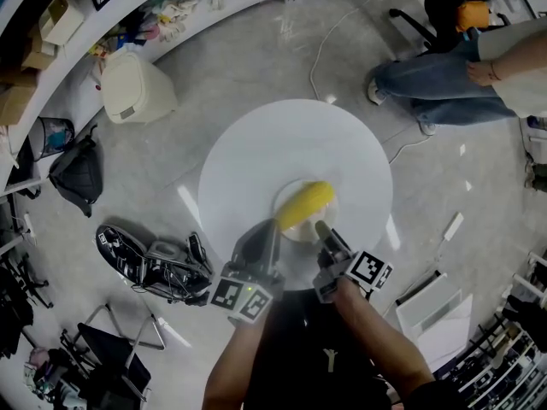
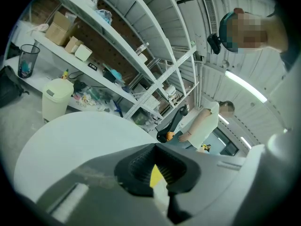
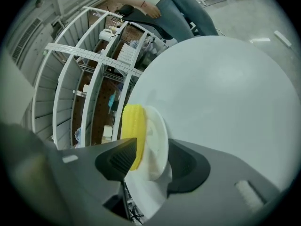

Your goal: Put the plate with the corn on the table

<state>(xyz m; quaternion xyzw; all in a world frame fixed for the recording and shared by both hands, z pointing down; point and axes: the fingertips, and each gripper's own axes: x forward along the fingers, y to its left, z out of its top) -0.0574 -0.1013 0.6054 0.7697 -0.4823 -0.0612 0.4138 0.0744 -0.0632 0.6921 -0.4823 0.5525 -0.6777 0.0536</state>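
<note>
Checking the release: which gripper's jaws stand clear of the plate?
The right gripper: its jaws stand apart either side of the plate, not pressing it; the left gripper is shut tight on the rim.

No words, brands or numbers can be read anywhere; the small pale mark on the person's dark shirt (image 1: 329, 359) is too blurred to tell.

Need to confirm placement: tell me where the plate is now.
In the head view, the plate holding the corn sits on the round white table, by its near edge, between the left tongs and right tongs.
</note>
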